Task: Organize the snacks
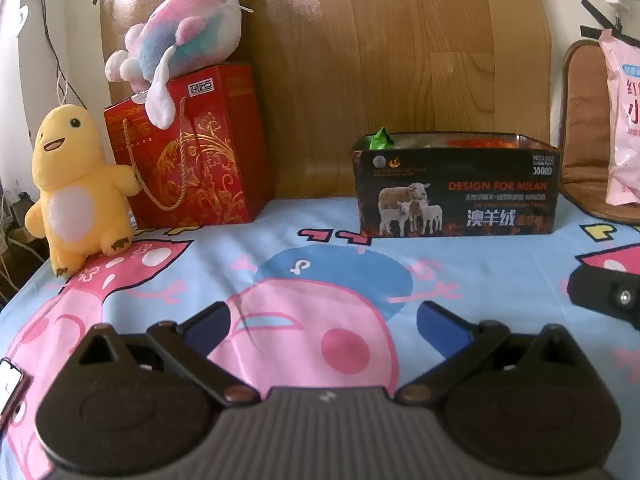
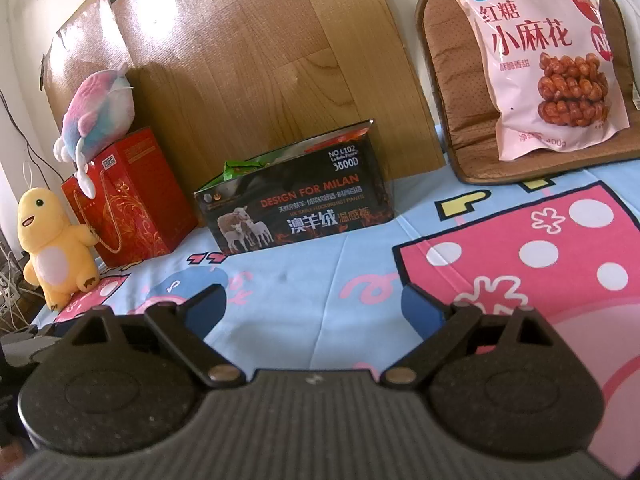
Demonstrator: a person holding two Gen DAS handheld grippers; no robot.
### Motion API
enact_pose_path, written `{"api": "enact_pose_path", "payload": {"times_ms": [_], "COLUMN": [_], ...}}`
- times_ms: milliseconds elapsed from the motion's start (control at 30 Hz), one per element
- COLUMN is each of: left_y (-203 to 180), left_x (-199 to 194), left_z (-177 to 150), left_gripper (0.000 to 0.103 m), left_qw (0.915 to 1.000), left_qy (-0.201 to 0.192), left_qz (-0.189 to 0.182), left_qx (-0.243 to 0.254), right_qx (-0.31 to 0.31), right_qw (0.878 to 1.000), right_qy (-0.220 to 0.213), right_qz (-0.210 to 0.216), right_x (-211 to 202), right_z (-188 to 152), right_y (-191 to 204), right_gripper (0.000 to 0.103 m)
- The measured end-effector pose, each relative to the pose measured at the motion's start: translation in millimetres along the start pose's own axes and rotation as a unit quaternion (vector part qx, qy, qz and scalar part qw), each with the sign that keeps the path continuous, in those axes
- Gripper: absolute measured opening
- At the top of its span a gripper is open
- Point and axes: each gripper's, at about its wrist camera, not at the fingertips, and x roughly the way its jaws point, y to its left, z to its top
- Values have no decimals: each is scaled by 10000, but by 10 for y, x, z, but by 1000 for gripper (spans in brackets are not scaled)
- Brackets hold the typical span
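Note:
A black box point(image 1: 456, 188) printed with sheep stands at the back of the cartoon-print cloth, its top open; green and orange snack wrappers point(image 1: 380, 138) show inside. The same box point(image 2: 296, 204) appears left of centre in the right wrist view. A big pink snack bag point(image 2: 548, 56) leans on a brown cushion point(image 2: 452, 92) at the back right; its edge point(image 1: 624, 120) shows in the left view. My left gripper point(image 1: 324, 320) is open and empty, low over the cloth in front of the box. My right gripper point(image 2: 314, 306) is open and empty too.
A red gift bag point(image 1: 192, 148) stands at the back left with a pink-blue plush point(image 1: 188, 32) on top and a yellow plush point(image 1: 76, 184) beside it. A wooden board point(image 1: 380, 60) rises behind. The cloth's left edge drops to cables point(image 1: 12, 224). The other gripper's body point(image 1: 608, 296) pokes in from the right.

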Motion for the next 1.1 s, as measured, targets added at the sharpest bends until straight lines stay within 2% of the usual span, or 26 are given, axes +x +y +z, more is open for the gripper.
{"api": "enact_pose_path", "payload": {"times_ms": [567, 1100], "left_y": [3, 1], "left_x": [0, -15], "left_z": [7, -2], "left_gripper": [103, 103], "left_qw": [9989, 9980], "left_qy": [-56, -176], "left_qz": [448, 518], "left_qx": [157, 302], "right_qx": [3, -39], "right_qw": [10000, 10000], "right_qy": [-11, -33], "right_qz": [-8, 3], "right_x": [-4, -9], "right_z": [-2, -10], "right_y": [3, 17], "right_gripper": [96, 96]}}
